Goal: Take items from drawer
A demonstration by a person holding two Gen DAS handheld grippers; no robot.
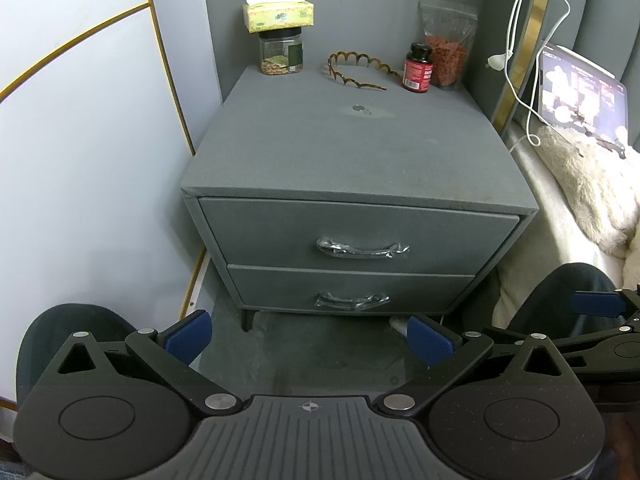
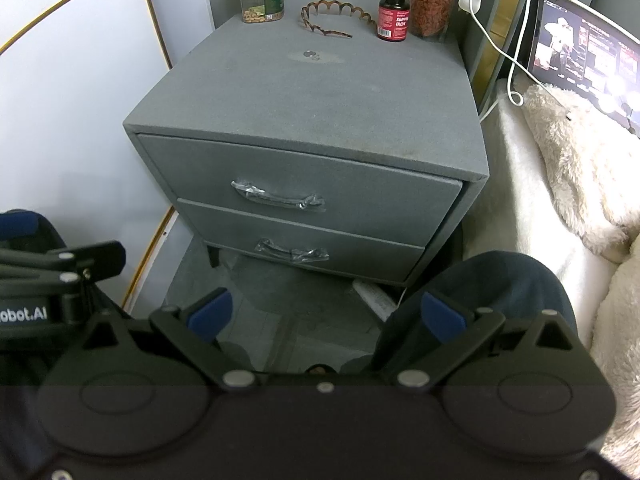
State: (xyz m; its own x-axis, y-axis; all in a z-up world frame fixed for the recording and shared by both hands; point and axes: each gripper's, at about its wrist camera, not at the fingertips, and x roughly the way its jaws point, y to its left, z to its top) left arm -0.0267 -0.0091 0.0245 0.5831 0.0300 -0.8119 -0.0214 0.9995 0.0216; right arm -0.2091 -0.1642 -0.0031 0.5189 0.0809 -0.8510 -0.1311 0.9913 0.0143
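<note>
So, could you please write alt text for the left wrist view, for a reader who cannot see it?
A grey nightstand with both drawers closed, the top drawer and bottom drawer, fills the view, while the open left claw hangs in front of it, holding nothing. On top stand a jar under a tissue box, a headband and a red bottle.

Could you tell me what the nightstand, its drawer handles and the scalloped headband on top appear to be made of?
The nightstand looks wrapped in matte grey fabric or suede-like covering: its surface is grainy and glare-free. The upper drawer handle and the lower drawer handle seem dark metal or plastic, under crinkled clear film. The headband looks like glossy tortoiseshell-pattern plastic.
</note>
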